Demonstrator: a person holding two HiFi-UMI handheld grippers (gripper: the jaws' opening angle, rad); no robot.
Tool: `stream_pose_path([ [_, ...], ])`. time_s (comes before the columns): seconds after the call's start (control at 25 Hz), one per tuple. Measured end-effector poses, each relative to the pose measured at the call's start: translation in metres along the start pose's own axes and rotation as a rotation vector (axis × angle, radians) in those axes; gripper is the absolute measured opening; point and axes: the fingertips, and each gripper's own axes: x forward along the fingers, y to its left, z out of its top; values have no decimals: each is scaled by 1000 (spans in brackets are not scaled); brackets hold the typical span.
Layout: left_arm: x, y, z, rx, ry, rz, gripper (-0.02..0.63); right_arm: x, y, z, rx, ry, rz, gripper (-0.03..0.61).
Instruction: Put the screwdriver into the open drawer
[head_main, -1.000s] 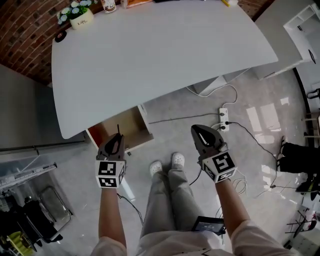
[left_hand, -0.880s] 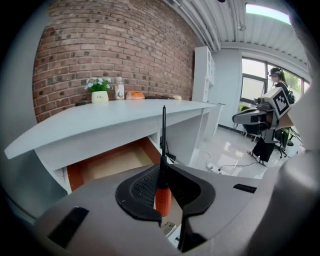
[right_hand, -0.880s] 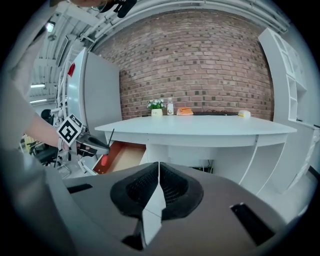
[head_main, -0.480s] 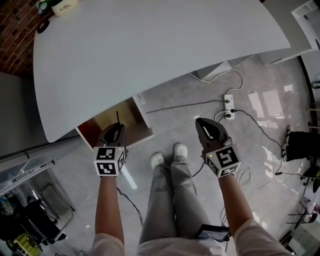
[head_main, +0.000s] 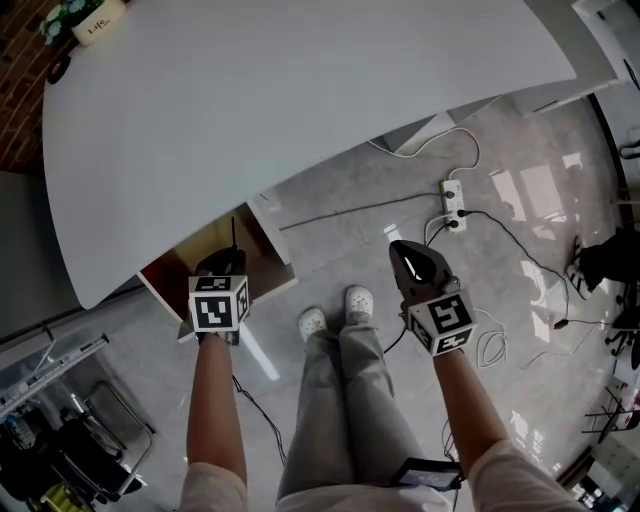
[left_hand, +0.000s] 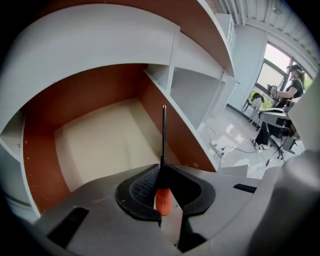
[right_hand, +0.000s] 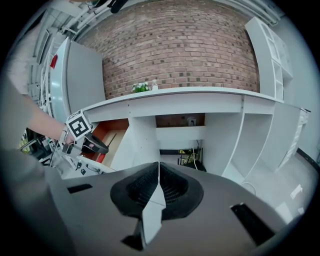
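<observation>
**Kid:** What is your left gripper (head_main: 226, 262) doing?

**Me:** It is squeezing the screwdriver (head_main: 234, 236). In the left gripper view, my left gripper (left_hand: 162, 172) pinches the screwdriver (left_hand: 163, 142) right where the orange handle meets the thin dark rod. The orange end pokes back between the jaws. The rod sticks straight out in front.

**Kid:** Where is the screwdriver now?

**Me:** It is at the open drawer (head_main: 258, 235). The drawer sticks out from under the big white table (head_main: 300, 100). In the left gripper view the drawer (left_hand: 100, 142) has brown walls and a pale floor. The rod points in over that pale floor, near the brown wall on the right. I can't tell if the tip touches anything.

**Kid:** What is next to that?

**Me:** My white shoes (head_main: 331, 320), on the shiny grey floor (head_main: 330, 245), between my two grippers.

**Kid:** And your right gripper (head_main: 408, 260)?

**Me:** It is closed tight. In the right gripper view my right gripper (right_hand: 158, 172) has its two jaws pressed together, with nothing between them. It hangs over the floor, well apart from the drawer. It looks toward a brick wall (right_hand: 185, 50).

**Kid:** What is on the floor past it?

**Me:** A white power strip (head_main: 451, 204) with cables running off it.
</observation>
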Motion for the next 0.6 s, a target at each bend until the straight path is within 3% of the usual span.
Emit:
stream_pose_path([
  [0.12,7,-1,3,-12,-4,-11,58,-1,-1,-5,8,5,1,20],
  [0.32,12,-8,11,-5,-18,-36,126,-6,-3,-16,24,32,7,21],
  [0.6,-2,-22,12,10,-16,-38,126,-14,-6,-2,20,6,3,20],
])
